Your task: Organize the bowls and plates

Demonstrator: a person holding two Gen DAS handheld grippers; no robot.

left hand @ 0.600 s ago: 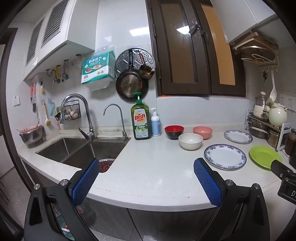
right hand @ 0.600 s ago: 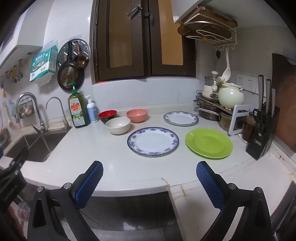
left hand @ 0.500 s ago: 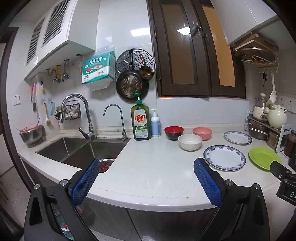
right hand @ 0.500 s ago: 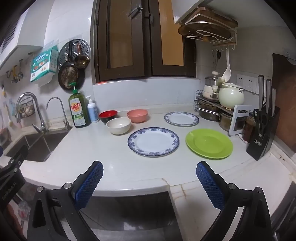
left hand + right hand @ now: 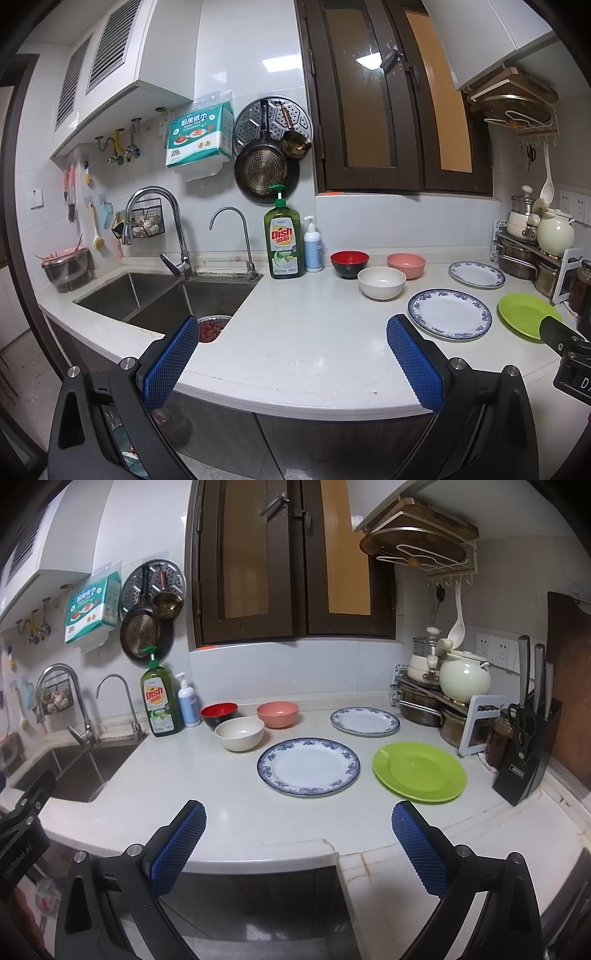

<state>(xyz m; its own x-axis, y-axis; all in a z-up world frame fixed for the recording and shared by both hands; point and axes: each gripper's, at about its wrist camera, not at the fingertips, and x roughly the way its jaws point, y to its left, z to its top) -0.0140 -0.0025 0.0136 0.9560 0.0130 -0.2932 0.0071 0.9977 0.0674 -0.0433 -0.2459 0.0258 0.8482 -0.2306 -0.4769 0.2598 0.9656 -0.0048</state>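
Blue pads stand wide apart on both tools, and nothing is between the jaws of the left gripper (image 5: 291, 354) or the right gripper (image 5: 299, 836); both hover at the front edge of the white counter (image 5: 229, 812). Ahead of the right jaws lies the large blue-rimmed plate (image 5: 308, 766), flat, with the green plate (image 5: 419, 771) just beside it. Farther back stand three bowls, the white bowl (image 5: 239, 733) foremost. I judge the right hand is nearer to the plates.

"Dish soap" and "LEMON" on green bottle (image 5: 283, 240), "200" on tissue pack (image 5: 199, 134)
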